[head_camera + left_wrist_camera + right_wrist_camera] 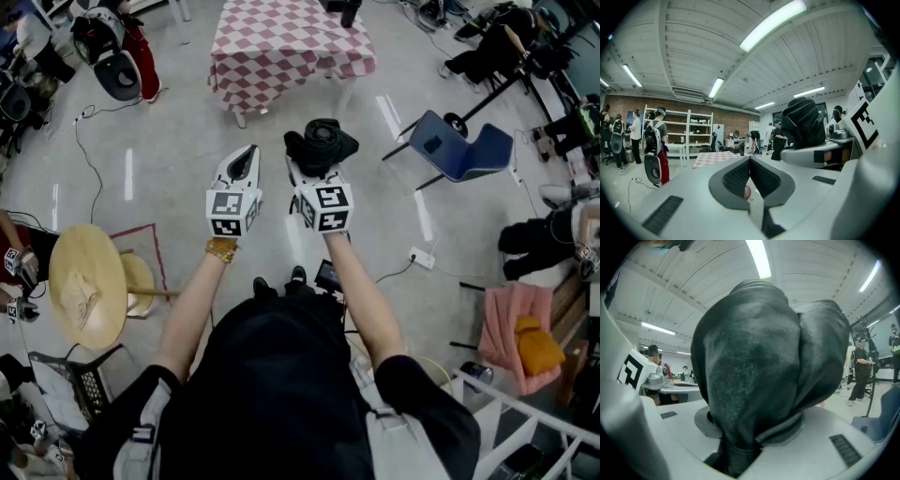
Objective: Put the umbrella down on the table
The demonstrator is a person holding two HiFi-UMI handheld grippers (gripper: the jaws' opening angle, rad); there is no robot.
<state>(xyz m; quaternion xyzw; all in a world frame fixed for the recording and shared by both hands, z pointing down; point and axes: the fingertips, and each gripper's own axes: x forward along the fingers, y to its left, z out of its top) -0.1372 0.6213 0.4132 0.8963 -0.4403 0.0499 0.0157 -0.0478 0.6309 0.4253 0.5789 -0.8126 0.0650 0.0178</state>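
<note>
A folded black umbrella stands upright in my right gripper, whose jaws are shut on its lower end. In the right gripper view the umbrella fills most of the picture and hides the gripper tips. My left gripper is held level beside it, a little to the left, shut with nothing between its pads. From the left gripper view the umbrella shows at the right. The table, under a pink-and-white chequered cloth, stands ahead across bare floor, and appears far off as the table in the left gripper view.
A blue chair stands at the right, with a power strip on the floor near it. A round tan disc lies at the left. A pink cloth hangs at the right. People and shelves line the room's edges.
</note>
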